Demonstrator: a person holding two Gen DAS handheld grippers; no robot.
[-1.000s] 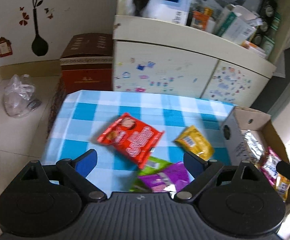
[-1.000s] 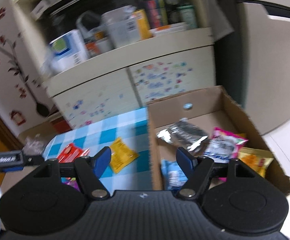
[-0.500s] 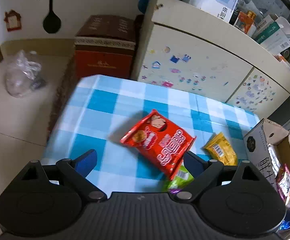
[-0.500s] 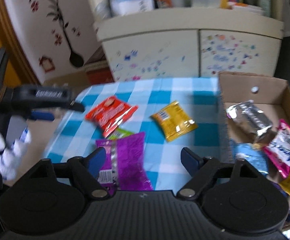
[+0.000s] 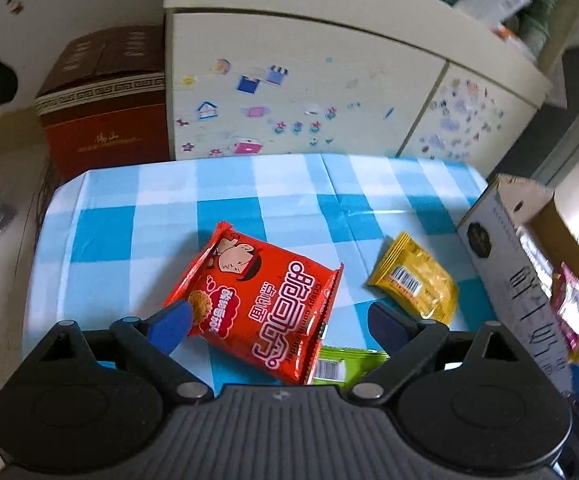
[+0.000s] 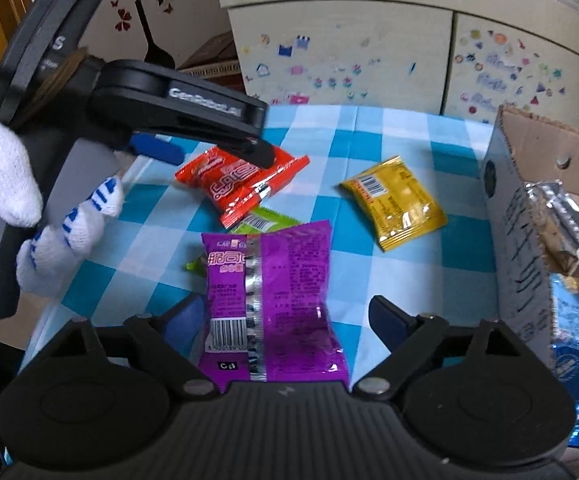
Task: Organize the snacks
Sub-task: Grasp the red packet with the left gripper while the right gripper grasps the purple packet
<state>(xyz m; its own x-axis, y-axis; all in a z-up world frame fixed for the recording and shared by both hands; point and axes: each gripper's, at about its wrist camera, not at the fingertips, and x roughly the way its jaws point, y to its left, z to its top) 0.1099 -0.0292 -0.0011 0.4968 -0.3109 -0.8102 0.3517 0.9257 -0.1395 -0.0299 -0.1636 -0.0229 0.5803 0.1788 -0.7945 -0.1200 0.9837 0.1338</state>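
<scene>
A red snack packet (image 5: 261, 304) lies on the blue checked tablecloth (image 5: 169, 216); my left gripper (image 5: 277, 326) is open with its jaws either side of the packet's near end. A yellow packet (image 5: 415, 282) lies to its right and a green packet (image 5: 345, 364) pokes out under the red one. In the right wrist view my right gripper (image 6: 285, 322) is open over a purple packet (image 6: 273, 300). The red packet (image 6: 241, 184), green packet (image 6: 261, 222), yellow packet (image 6: 395, 200) and left gripper (image 6: 209, 132) show there too.
A cardboard box (image 6: 521, 216) with several packets inside stands at the table's right edge; it also shows in the left wrist view (image 5: 505, 264). A cream cabinet (image 5: 309, 100) with stickers stands behind the table. A red-brown carton (image 5: 101, 100) sits on the floor at the left.
My left gripper has come down closer to the red packet, which now sits between its jaws. My right gripper has swung left from the box and dropped over the purple packet.
</scene>
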